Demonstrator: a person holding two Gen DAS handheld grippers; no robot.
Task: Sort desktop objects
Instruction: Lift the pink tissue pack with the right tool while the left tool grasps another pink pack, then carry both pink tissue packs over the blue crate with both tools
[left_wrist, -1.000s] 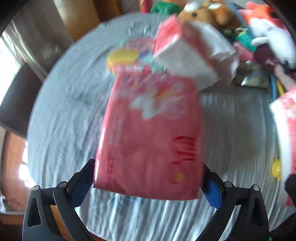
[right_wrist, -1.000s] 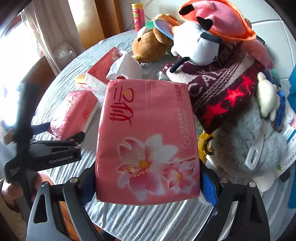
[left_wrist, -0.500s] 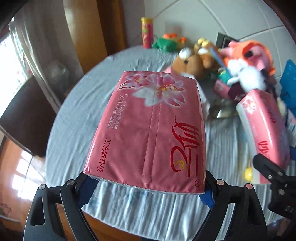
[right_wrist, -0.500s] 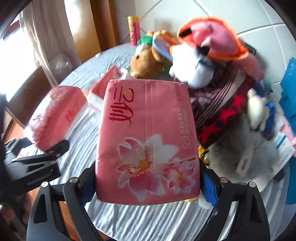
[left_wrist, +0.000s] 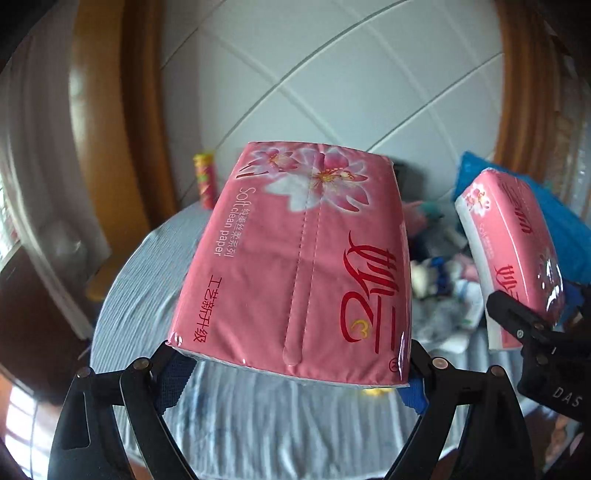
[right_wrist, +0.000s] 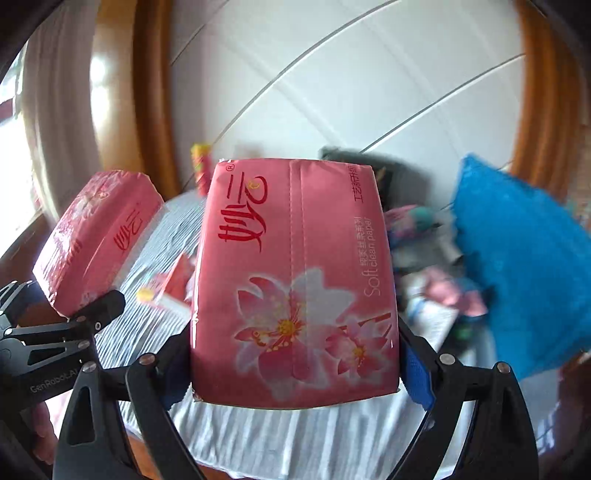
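- Left gripper (left_wrist: 291, 373): jaws spread wide and clamped on the short end of a pink tissue pack (left_wrist: 299, 258). The pack sticks out ahead of the claw, flower end farthest from us, and hangs in the air above the table (left_wrist: 140, 295).
- Right gripper (right_wrist: 295, 373): likewise wide, blue pads pressed on both sides of a second pink tissue pack (right_wrist: 295, 280), flower end nearest the claw.
- Each claw shows up in the other's view: the right one with its load is off to the right of the left claw, the left one off to the left of the right claw. The two packs are apart, not touching.
- Ahead of and below the right claw: an opened red tissue pack (right_wrist: 177, 284) lying on the grey cloth. Farther out, a red-and-yellow tube (left_wrist: 205, 181) stands at the table's far edge.
- To the right of both claws: a blue cushion (right_wrist: 524, 266) and a blurred heap of soft toys (right_wrist: 443, 291); we cannot make out the single pieces.
- Step in hand, as we judge it: carrying, both packs lifted clear.
- Next move, our reading: pick one bare spot on the cloth, bring both packs down flat there, side by side or stacked, then release. No target spot is evident. The soft wrap may sag, so keep the packs level.
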